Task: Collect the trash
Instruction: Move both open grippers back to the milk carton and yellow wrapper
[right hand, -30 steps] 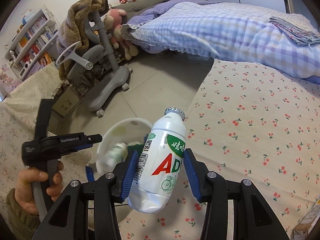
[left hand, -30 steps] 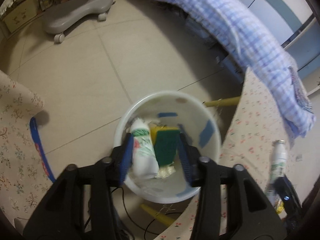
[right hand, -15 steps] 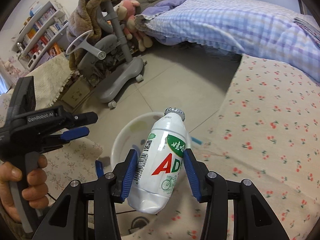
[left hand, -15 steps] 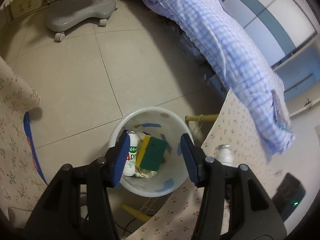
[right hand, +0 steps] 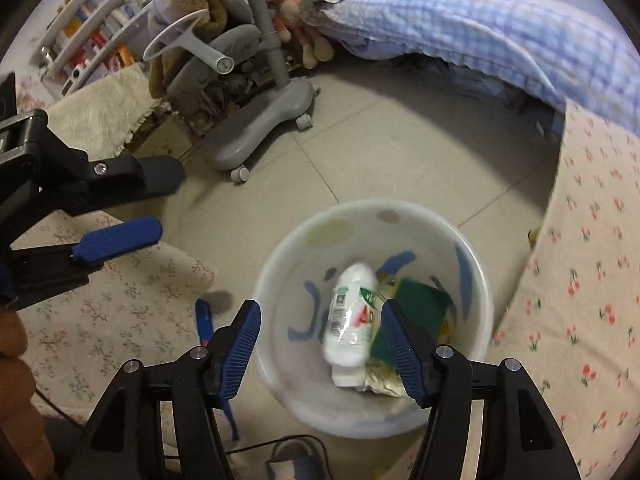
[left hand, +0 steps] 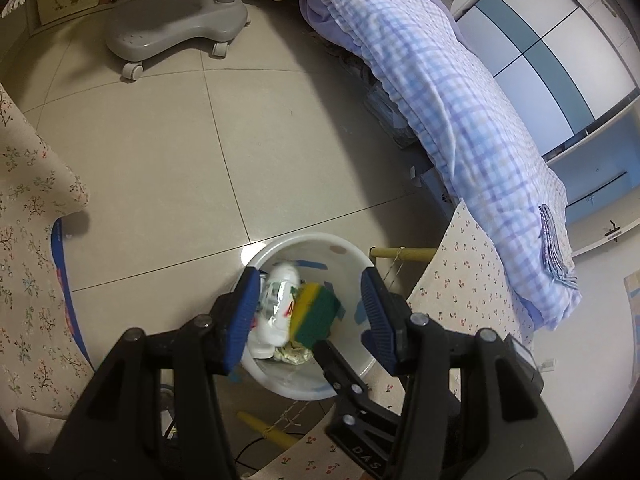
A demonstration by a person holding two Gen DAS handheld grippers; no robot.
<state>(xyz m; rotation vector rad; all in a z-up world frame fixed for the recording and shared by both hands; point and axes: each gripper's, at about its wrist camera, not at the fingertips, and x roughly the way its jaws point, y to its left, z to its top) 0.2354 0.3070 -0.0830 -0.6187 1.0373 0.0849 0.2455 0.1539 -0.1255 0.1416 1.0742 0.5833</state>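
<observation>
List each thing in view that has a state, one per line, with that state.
right hand-held gripper: jaws just opened, nothing between the pads, above the bin
left hand-held gripper: open, empty
white bin: upright on the floor, partly filled
white bottle: dropped in the bin, blurred, dented
sponge: in the bin, beside the bottle

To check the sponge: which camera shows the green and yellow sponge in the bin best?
The left wrist view: the sponge shows both its yellow and green layers, sharply. The right wrist view shows mostly its green side, blurred, partly behind a white bottle.
</observation>
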